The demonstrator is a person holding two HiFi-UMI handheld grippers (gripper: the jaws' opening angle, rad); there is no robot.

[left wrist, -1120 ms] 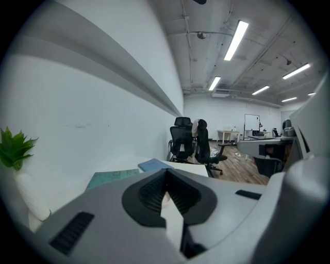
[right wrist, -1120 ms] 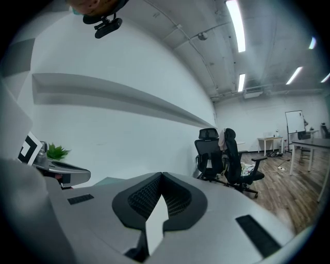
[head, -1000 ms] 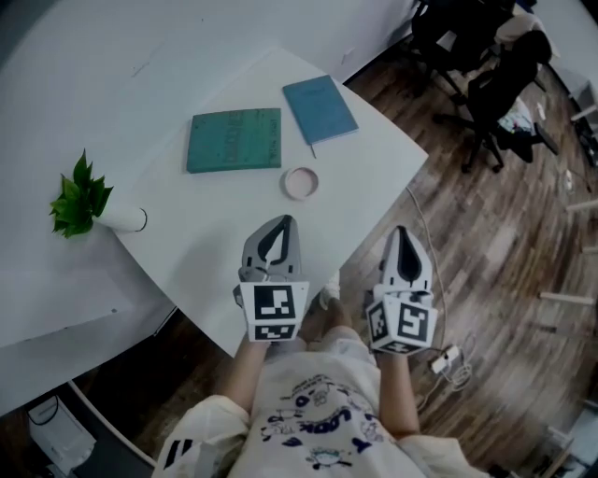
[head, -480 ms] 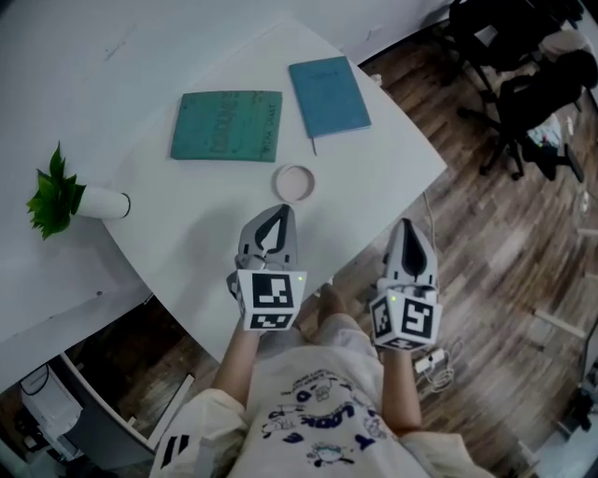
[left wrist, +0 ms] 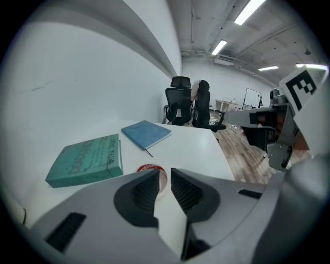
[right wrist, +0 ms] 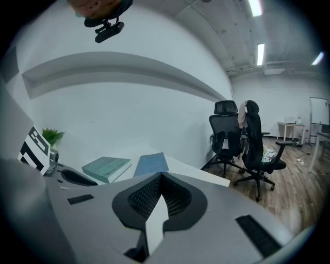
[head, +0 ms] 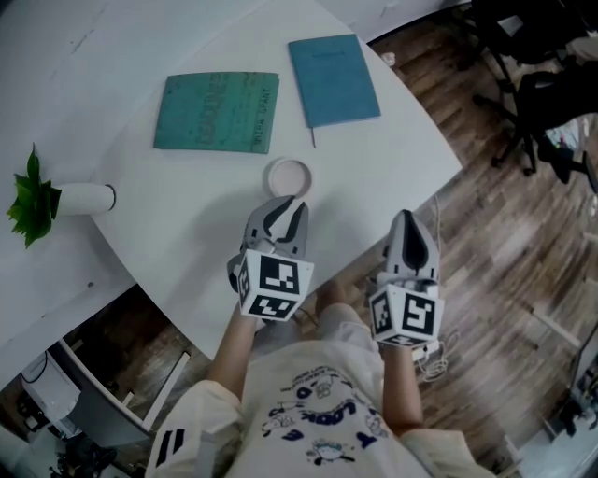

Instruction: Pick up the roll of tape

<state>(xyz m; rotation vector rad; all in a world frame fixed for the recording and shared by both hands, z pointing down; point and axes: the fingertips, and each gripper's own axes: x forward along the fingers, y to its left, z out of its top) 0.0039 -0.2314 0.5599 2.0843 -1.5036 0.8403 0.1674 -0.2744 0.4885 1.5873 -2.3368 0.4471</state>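
White desk (head: 187, 233): the roll of tape (head: 288, 177) lies toward the near edge, on the near side of a green book (head: 217, 112) and a blue notebook (head: 334, 79). The left gripper (head: 285, 213) points at the roll just short of it, jaws opening with nothing between them. The right gripper (head: 411, 224) hangs clenched and empty past the desk's right edge. At the left edge, a white pot (head: 84, 197) holds a leafy plant (head: 30, 196).

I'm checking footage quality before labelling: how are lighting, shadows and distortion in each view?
Head view: dim and soft, with a broad shadow on the white table near the roll of tape. Left gripper view: strong fisheye bending, black corners, ceiling lights glaring. Right gripper view: the same bending, wall evenly lit.
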